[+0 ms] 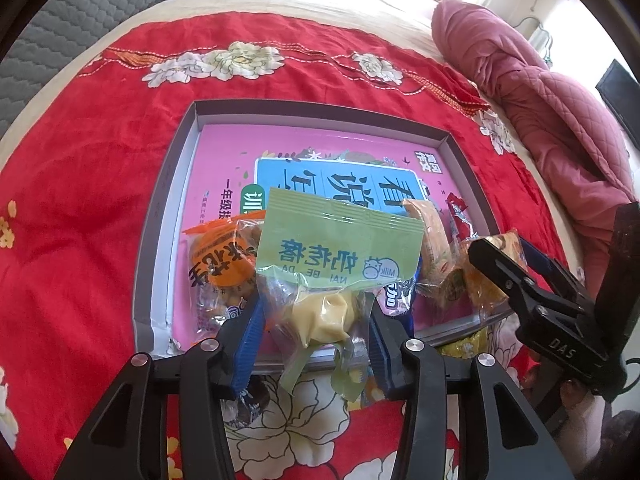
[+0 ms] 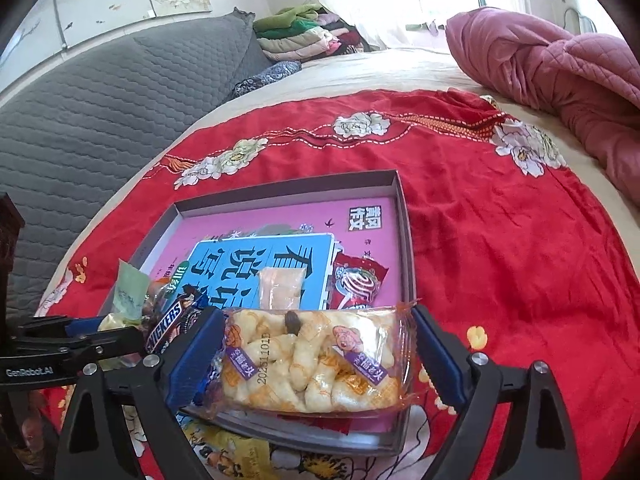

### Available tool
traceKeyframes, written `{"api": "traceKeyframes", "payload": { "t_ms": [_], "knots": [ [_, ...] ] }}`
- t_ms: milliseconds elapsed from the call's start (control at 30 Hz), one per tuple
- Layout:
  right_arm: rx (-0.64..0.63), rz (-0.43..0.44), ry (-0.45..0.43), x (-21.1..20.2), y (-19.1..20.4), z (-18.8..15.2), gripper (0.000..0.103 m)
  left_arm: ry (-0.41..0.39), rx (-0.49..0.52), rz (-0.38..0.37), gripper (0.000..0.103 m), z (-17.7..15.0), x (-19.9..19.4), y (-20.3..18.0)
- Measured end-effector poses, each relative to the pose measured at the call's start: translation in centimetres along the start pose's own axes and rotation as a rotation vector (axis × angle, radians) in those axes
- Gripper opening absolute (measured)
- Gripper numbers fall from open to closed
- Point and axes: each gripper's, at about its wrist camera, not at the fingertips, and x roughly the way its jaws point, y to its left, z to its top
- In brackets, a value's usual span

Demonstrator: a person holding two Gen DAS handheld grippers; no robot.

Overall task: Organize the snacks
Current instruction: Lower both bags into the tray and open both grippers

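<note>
Red cloth (image 1: 100,184) with white flowers covers the bed, and on it lies a shallow grey box (image 1: 160,216) lined with a pink book (image 1: 224,160) that bears a blue panel. The left gripper (image 1: 316,332) points steeply down over the near edge of the box, its blue pads (image 1: 250,340) pinched on the lower, clear part of a green snack packet (image 1: 340,252) with a yellowish lump inside; the packet's printed top stands up in front of the camera. Just to the left of it in the box lies an orange snack bag (image 1: 218,264), and to the right lie more wrapped snacks, with a red packet (image 1: 456,216) further back. The right gripper (image 2: 320,344) stands wide, its blue fingers (image 2: 436,356) on either side of a clear bag of pale puffed snacks (image 2: 316,364) that rests at the near edge of the box; the left pad lies against the bag's end, but whether the right pad presses on it cannot be told. A Snickers bar (image 2: 168,324) lies just left of that bag, a small pale sachet (image 2: 280,288) lies on the blue panel behind it, and the red packet sits beside the right wall. A pink quilt (image 2: 560,68) is bunched on the far right, well apart from the box.
</note>
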Motion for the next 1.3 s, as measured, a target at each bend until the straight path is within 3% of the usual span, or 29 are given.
{"api": "traceKeyframes", "payload": {
  "t_ms": [133,367,1300],
  "knots": [
    [-0.021,-0.007,-0.012,0.3,0.2,0.1,0.093,0.001,0.002,0.001,0.049,0.0,0.0,0.0],
    [0.008,0.067,0.007,0.5,0.2,0.2,0.094,-0.005,0.003,-0.009,0.057,0.1,-0.2,-0.2],
    [0.001,0.068,-0.061,-1.2,0.4,1.2,0.096,-0.017,-0.014,-0.013,0.061,0.4,-1.8,0.1]
  ]
}}
